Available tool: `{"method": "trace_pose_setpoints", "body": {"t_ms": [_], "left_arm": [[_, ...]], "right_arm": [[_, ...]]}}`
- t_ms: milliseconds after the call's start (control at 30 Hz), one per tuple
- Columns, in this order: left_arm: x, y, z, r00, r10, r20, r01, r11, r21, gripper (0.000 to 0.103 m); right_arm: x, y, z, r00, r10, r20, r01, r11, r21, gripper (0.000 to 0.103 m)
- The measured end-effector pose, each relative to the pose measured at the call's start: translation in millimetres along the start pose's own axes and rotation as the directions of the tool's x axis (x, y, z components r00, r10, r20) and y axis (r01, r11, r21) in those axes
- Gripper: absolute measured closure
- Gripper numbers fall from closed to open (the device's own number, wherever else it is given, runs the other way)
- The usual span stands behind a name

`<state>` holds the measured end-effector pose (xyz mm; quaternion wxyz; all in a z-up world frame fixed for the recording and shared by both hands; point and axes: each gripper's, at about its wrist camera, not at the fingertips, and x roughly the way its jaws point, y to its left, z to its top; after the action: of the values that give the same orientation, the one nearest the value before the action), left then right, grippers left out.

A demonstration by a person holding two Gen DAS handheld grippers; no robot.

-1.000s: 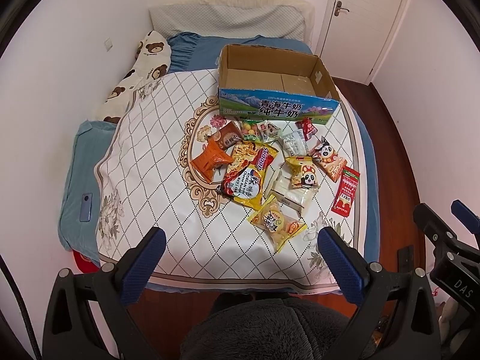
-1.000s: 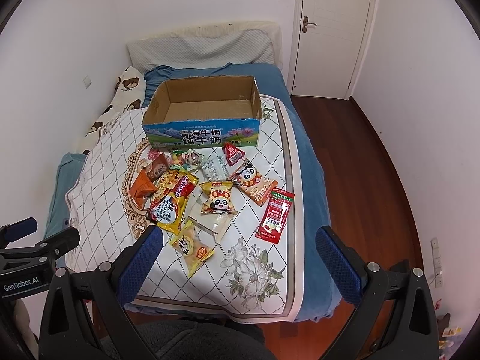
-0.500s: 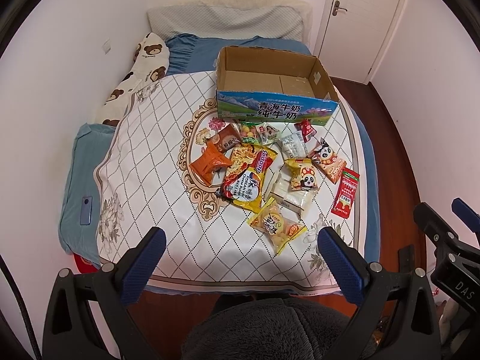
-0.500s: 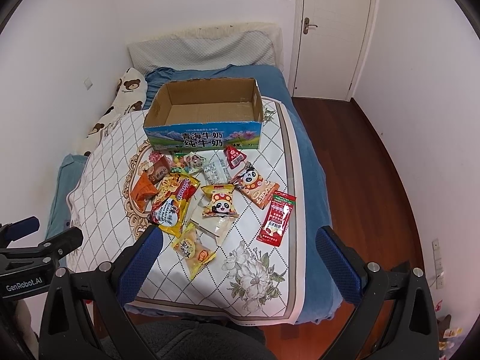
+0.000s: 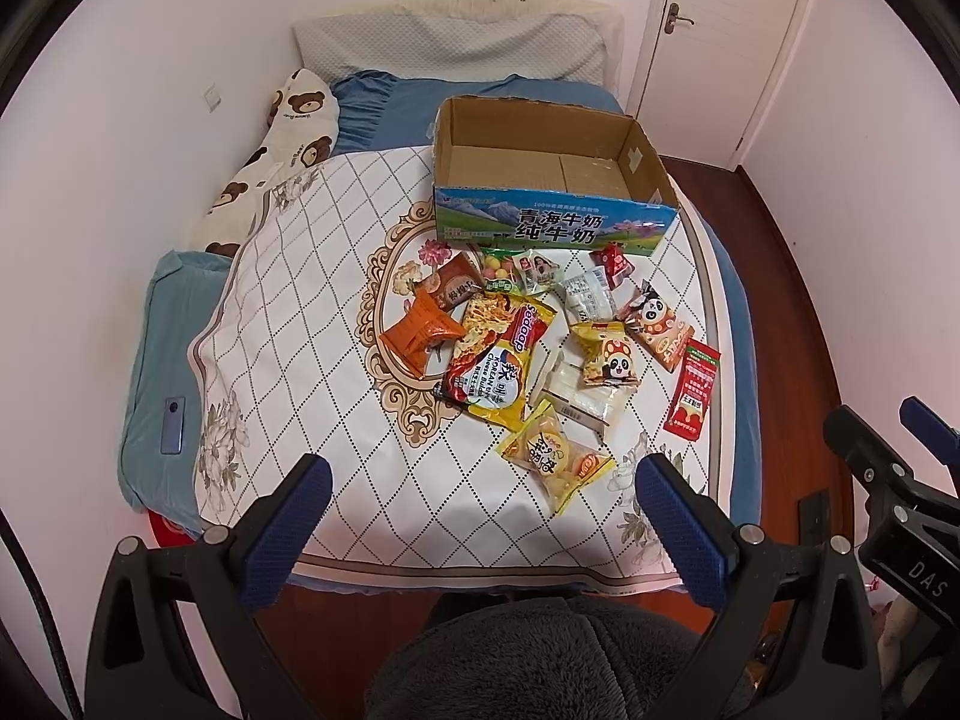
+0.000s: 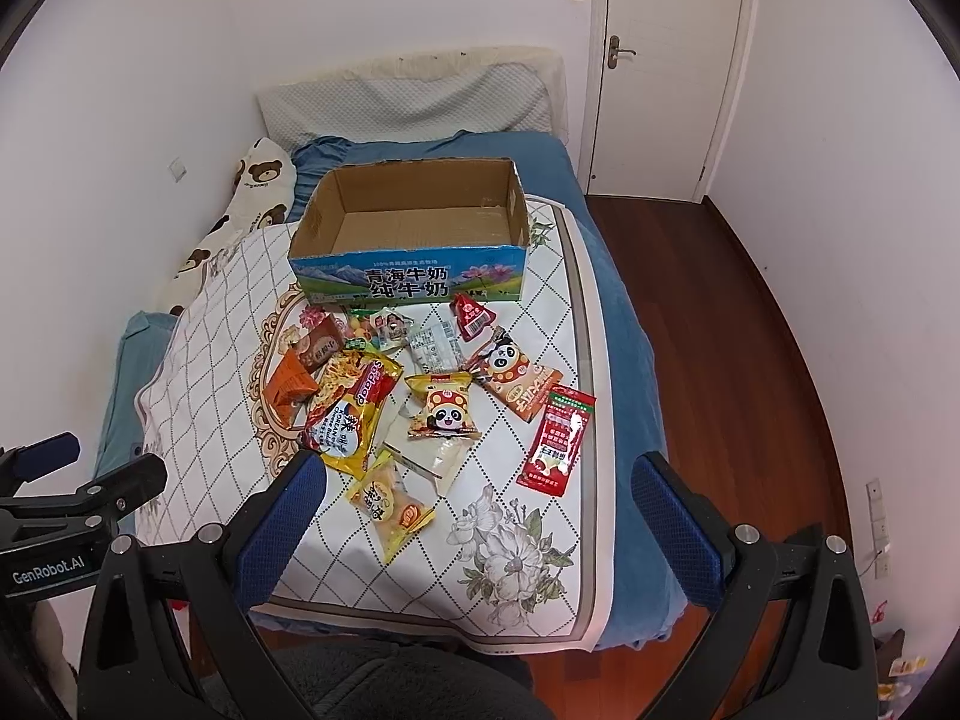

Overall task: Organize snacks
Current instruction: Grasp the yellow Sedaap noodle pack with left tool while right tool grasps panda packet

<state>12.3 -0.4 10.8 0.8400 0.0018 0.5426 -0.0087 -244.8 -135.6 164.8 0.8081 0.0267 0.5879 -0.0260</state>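
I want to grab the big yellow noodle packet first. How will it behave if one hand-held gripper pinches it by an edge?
The yellow noodle packet looks puffy and crinkled, so it is probably light and would likely sag from an edge pinch. Its glossy film may slip. It overlaps the orange snack pack, which might get dragged along.

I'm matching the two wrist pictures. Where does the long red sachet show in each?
Left wrist: red sachet at right, near the blanket's edge.
Right wrist: red sachet right of centre.
Shared landmark: the cardboard box, behind the snacks.
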Motion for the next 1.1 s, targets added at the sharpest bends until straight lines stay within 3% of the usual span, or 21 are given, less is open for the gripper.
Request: {"method": "trace_pose_setpoints", "body": {"t_ms": [167, 333, 433, 567, 733, 833, 933, 1100], "left_arm": [[18, 3, 8, 1.000, 0.007, 0.008, -0.007, 1.000, 0.014, 0.000], [72, 1, 29, 0.992, 0.119, 0.040, -0.122, 0.988, 0.094, 0.000], [119, -2, 42, 0.988, 0.155, 0.011, -0.155, 0.976, 0.156, 0.000], [187, -8, 56, 0.985, 0.142, -0.099, -0.118, 0.970, 0.214, 0.000], [273, -25, 60, 0.962, 0.107, -0.250, -0.041, 0.966, 0.256, 0.008], [323, -33, 59, 0.930, 0.127, -0.346, -0.031, 0.962, 0.271, 0.034], [358, -35, 62, 0.906, 0.150, -0.395, -0.035, 0.958, 0.284, 0.032], [383, -32, 73, 0.901, 0.163, -0.402, -0.055, 0.962, 0.266, 0.017]], "right_arm": [[13, -4, 2, 1.000, 0.003, -0.011, -0.003, 1.000, 0.011, 0.000], [63, -19, 12, 0.999, -0.016, -0.040, 0.017, 1.000, 0.022, 0.000], [108, -29, 19, 0.997, -0.038, -0.066, 0.039, 0.999, 0.003, 0.000], [176, -42, 25, 0.989, -0.052, -0.138, 0.049, 0.998, -0.029, 0.000], [254, -58, 31, 0.975, -0.008, -0.221, -0.008, 0.998, -0.069, 0.008], [293, -64, 37, 0.962, 0.026, -0.273, -0.053, 0.994, -0.092, 0.014], [326, -63, 46, 0.948, 0.038, -0.317, -0.087, 0.986, -0.141, 0.014], [372, -55, 57, 0.915, 0.048, -0.401, -0.155, 0.959, -0.239, 0.014]]}}
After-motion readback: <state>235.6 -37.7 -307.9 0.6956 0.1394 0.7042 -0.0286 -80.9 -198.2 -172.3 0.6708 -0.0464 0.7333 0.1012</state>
